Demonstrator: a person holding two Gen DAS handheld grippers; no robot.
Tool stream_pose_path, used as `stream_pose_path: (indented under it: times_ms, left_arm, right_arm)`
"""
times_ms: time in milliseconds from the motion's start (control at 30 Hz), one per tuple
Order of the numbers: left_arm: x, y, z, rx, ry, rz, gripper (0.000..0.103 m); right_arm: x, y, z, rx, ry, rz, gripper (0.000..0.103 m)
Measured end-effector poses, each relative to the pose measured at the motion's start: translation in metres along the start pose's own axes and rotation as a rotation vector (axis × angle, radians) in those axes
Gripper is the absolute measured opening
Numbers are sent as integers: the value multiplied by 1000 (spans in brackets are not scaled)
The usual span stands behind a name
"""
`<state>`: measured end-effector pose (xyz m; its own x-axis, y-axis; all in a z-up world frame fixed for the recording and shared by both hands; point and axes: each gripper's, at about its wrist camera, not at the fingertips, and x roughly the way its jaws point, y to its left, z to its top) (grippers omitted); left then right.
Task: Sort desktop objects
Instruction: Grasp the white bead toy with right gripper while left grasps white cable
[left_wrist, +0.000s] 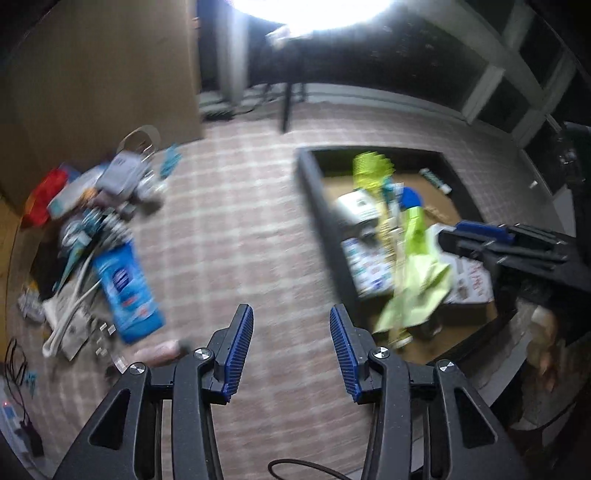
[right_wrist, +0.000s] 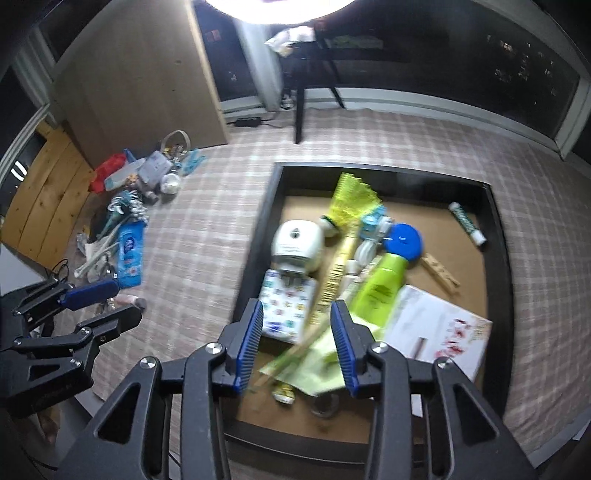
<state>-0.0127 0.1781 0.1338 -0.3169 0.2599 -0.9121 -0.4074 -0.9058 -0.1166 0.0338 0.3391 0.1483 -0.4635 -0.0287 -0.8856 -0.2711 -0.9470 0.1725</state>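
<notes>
Left claw: the left claw (left_wrist: 291, 350) stands open with nothing between its blue pads, hanging over bare checked cloth (left_wrist: 229, 206) between the pile and the tray; I judge it is free so it can take the next loose item.
Right claw: the right claw (right_wrist: 301, 343) is also open and empty, poised over the near edge of the tray (right_wrist: 258, 221). A light green cloth (right_wrist: 314, 369) lies below and between its fingers in the view, but the pads do not press on it, so it looks let go, not held.
Tray contents: the green bottle (right_wrist: 380, 284) with its blue cap lies on its side, next to a white device (right_wrist: 295, 243), a yellow comb-like piece (right_wrist: 351, 199), a patterned packet (right_wrist: 284, 310), a wooden peg (right_wrist: 443, 273), a white-and-green tube (right_wrist: 467, 223) and a white card with red marks (right_wrist: 439, 332). They lie heaped and crossing, which suggests dropping in, not careful arranging.
Unsorted pile: the task's remaining things sit on the surface well apart from the tray, to its left: a blue wipes pack (left_wrist: 127, 284), a red bag (left_wrist: 46, 195), white hangers (left_wrist: 70, 310) and small clutter too blurred to name.
Pink item: a small pink object (left_wrist: 159, 350) lies just beside the left claw, nearest to hand, so probably the easiest next pick.
Blur: both views smear, so fine contact is uncertain.
</notes>
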Motion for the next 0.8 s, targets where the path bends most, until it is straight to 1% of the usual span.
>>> stream_pose_path:
  times_ms: [100,167,333,433,533,633,800]
  left_arm:
    - [-1,48,-18,-59,9,30,41]
    - [-3,89,-29,-111,14,65,41]
    - [-12,181,-48,-229,8,132,41]
    - [-16,223,-55,-290,2,156,41]
    - [-17,252,-61,-329,-11,169,41]
    - [-12,267,-62,-339,-3,166,41]
    - [3,272,-57,-289,28,154,41]
  right_arm:
    - [6,22,-1,-8,-19,17,38]
    - [10,37,0,-22,-26,21,38]
    - [27,81,5,-57,21,63,38]
    - [38,111,10,-101,35,68,38]
    - [54,139,16,-131,70,95,38]
    - [71,161,22,-149,102,110,38]
    - [96,194,28,-196,149,125,38]
